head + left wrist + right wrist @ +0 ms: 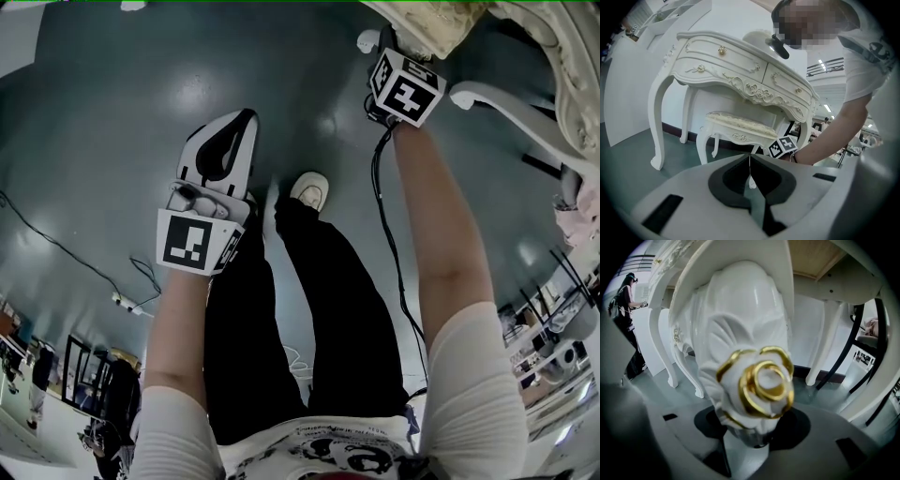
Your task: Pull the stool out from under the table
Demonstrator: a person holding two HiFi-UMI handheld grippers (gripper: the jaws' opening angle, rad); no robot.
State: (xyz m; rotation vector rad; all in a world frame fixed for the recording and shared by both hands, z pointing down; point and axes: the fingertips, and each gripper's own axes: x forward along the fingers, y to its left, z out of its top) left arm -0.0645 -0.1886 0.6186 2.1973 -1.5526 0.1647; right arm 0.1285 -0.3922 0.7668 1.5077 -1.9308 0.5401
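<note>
The cream stool point(740, 126) with carved white legs stands under the ornate white dressing table point(740, 61). In the right gripper view a stool leg's carved top point(745, 324), with a gold rose point(761, 383) on it, fills the gap between the jaws. My right gripper point(754, 427) is shut on that leg, both dark pads against its sides. From the head view this gripper point(392, 54) reaches under the stool's seat point(427, 23), its jaws hidden behind its marker cube. My left gripper point(225, 141) hangs over the floor, away from the stool. Its jaw tips point(750, 159) meet with nothing between them.
The person's black-trousered legs and a white shoe point(309, 187) stand between the grippers. A cable point(56, 246) and a power strip point(127, 302) lie on the grey-green floor at the left. Table legs point(825, 343) and a black frame point(862, 348) stand behind the stool. Another person point(626, 301) stands far left.
</note>
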